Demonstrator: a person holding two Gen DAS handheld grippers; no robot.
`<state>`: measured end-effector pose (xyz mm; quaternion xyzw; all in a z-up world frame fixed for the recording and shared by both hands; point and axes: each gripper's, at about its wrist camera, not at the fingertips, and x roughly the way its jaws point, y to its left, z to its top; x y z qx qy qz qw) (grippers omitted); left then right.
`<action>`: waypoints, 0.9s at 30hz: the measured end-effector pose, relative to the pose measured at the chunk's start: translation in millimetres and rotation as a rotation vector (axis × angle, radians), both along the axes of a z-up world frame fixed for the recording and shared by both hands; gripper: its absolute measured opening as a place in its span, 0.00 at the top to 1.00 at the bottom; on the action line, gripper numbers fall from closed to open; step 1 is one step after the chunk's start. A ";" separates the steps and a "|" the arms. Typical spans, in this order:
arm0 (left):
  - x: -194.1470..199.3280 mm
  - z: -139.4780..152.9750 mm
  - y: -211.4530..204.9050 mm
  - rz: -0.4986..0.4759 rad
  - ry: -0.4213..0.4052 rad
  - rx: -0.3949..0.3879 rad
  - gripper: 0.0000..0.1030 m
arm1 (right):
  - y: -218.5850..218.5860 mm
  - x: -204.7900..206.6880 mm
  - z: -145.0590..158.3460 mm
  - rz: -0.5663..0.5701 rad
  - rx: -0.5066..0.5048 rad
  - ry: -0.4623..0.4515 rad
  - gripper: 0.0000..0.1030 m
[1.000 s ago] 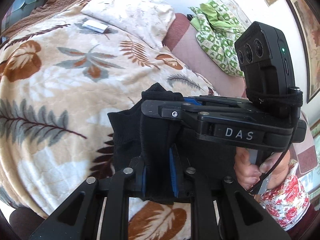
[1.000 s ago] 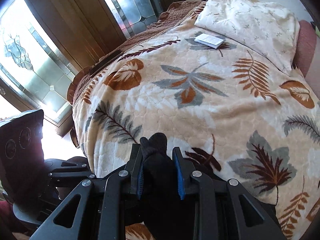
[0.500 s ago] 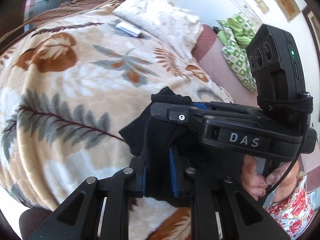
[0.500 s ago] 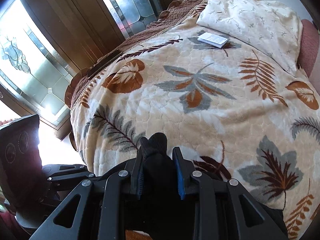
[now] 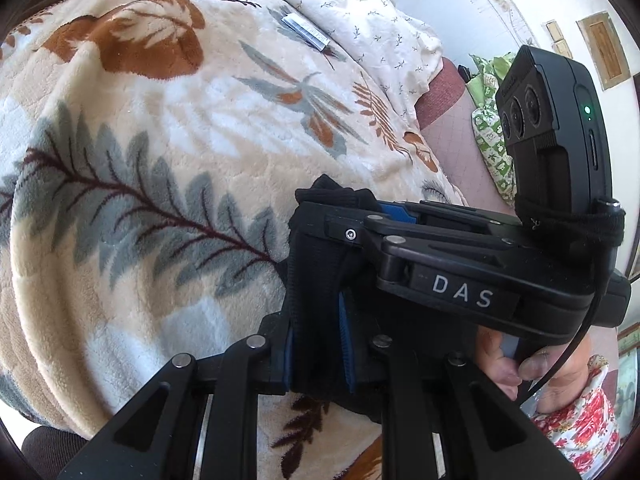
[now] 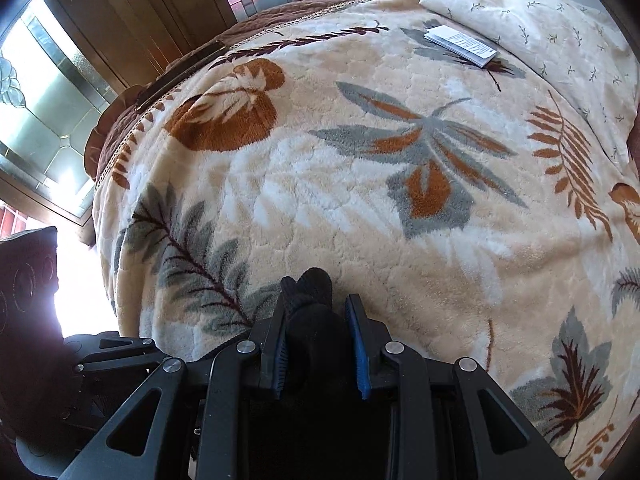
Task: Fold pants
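Note:
The black pants (image 5: pixel 316 280) are bunched between the blue pads of my left gripper (image 5: pixel 316 352), which is shut on them above the bed. In the right wrist view my right gripper (image 6: pixel 318 344) is shut on another bunch of the same black pants (image 6: pixel 310 312). The two grippers are close together: the right one (image 5: pixel 460 272) crosses just in front of the left one, and the left one (image 6: pixel 48 352) shows at the lower left of the right wrist view. Most of the pants hang below, hidden.
The bed carries a cream leaf-pattern blanket (image 6: pixel 360 184). A white pillow (image 6: pixel 540 20) lies at its far end with a small white booklet (image 6: pixel 460 44) beside it. Glass-paned wooden doors (image 6: pixel 60 92) stand to the left. A green patterned cloth (image 5: pixel 488 132) lies beyond the bed.
Both grippers have moved forward over the bed, still holding the pants; the blanket looms closer. The left view has swung left, with the pillow now further right.

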<state>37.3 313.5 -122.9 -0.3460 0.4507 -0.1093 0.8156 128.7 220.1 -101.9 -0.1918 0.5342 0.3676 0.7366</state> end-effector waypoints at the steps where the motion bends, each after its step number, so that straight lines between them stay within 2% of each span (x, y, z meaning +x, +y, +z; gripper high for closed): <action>1: -1.0 1.8 0.3 0.003 0.000 -0.002 0.83 | 0.3 -1.5 0.9 0.002 -0.002 -0.005 0.71; 8: -19.6 40.7 -6.6 0.004 -0.065 0.034 0.83 | -15.4 -8.7 28.8 -0.013 0.053 -0.047 0.71; 14: -24.1 69.4 -52.6 -0.078 -0.109 0.081 0.83 | -57.7 -15.4 57.9 -0.053 0.125 -0.074 0.71; 20: -23.1 74.5 -109.9 -0.172 -0.107 0.104 0.83 | -125.5 -22.8 64.1 -0.143 0.176 -0.079 0.71; 27: -38.1 70.1 -171.5 -0.305 -0.097 0.117 0.83 | -213.7 -43.5 49.5 -0.258 0.261 -0.046 0.71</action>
